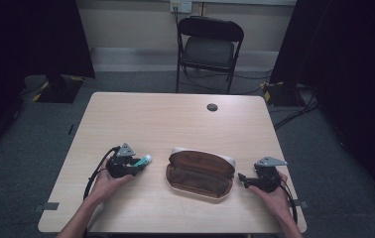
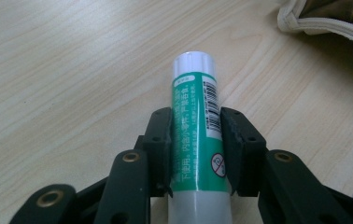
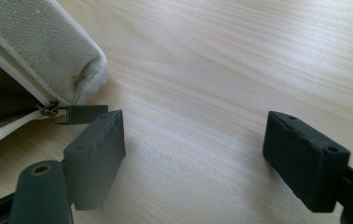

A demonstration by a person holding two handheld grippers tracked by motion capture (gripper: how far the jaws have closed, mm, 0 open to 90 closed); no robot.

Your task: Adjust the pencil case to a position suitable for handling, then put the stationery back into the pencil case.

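An open pencil case (image 1: 200,173) lies mid-table between the two hands, with a folding chair (image 1: 209,47) beyond the far edge and a dark round cap (image 1: 212,107) set in the tabletop. The glue stick (image 2: 197,135) wears a green label with a barcode and small Chinese print, too fine to read with certainty. The left gripper (image 1: 135,166) clamps that stick, cap pointing toward the case. The right gripper (image 3: 193,154) stands open, its left jaw beside the zipper pull (image 3: 79,114).
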